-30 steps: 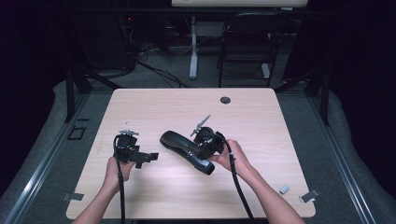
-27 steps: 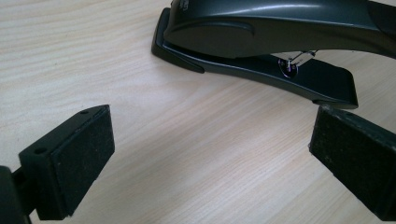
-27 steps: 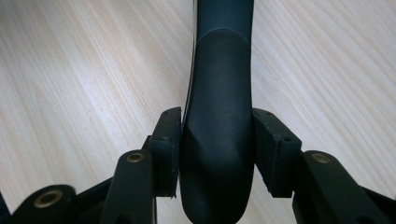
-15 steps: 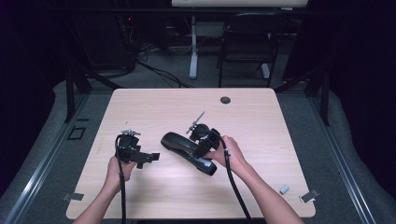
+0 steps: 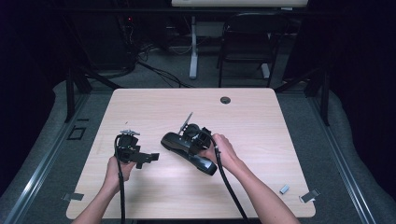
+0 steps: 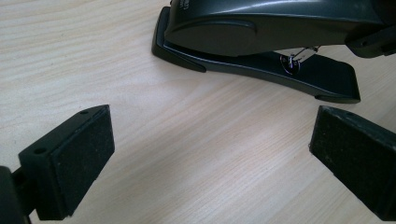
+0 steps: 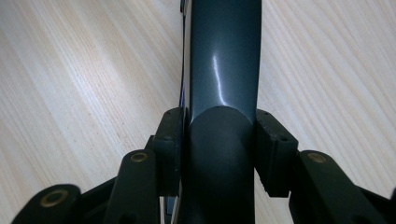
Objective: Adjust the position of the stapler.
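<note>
A: What do we have in front of us, biggest thing first?

B: The counter (image 5: 261, 121), a pale wood top with a small dark round plug (image 5: 225, 100) near its far edge. A chair (image 5: 247, 44) stands on the floor beyond it.

A: And on the counter?

B: We see a dark grey stapler (image 5: 187, 150) lying a little right of the middle, set at a slant, its base flat on the wood. In the left gripper view its nose end and base sit just ahead of our jaws, with the bright metal spring part (image 6: 295, 58) showing under its arm.

A: How is our right claw (image 7: 219, 154) doing?

B: It is clamped on the stapler's top arm. Both pads press the arm's sides in the right gripper view, and the jaws have just been closing onto it. Our right hand (image 5: 224, 150) holds that gripper over the stapler's near end.

A: And the left claw (image 6: 205, 158)?

B: Spread wide with nothing between the pads, just bare wood. It sits left of the stapler, near it but apart, held low in our left hand (image 5: 116, 168).
</note>
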Demonstrator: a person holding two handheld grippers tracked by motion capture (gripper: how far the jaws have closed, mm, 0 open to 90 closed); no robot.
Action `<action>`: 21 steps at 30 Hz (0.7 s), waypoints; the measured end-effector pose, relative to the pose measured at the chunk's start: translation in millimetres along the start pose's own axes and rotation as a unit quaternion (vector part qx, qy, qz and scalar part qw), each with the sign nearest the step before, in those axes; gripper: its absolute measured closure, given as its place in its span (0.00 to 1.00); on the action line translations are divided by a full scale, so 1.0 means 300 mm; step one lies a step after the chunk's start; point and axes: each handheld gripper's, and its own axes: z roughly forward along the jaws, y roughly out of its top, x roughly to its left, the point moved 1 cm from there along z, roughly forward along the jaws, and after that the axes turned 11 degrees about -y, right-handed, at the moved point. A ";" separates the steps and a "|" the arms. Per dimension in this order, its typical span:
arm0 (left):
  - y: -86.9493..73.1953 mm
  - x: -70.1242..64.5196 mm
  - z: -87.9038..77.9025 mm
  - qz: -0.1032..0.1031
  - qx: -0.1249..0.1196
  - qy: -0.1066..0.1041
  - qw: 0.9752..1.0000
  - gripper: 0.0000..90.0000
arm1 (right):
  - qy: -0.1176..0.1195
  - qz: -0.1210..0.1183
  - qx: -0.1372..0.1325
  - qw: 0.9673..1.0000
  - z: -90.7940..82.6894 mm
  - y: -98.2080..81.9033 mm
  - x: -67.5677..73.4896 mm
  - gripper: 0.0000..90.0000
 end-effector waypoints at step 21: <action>-0.002 0.000 0.001 0.004 0.000 -0.001 1.000 0.00 | 0.061 -0.054 0.029 0.996 -0.044 -0.140 -0.074 0.66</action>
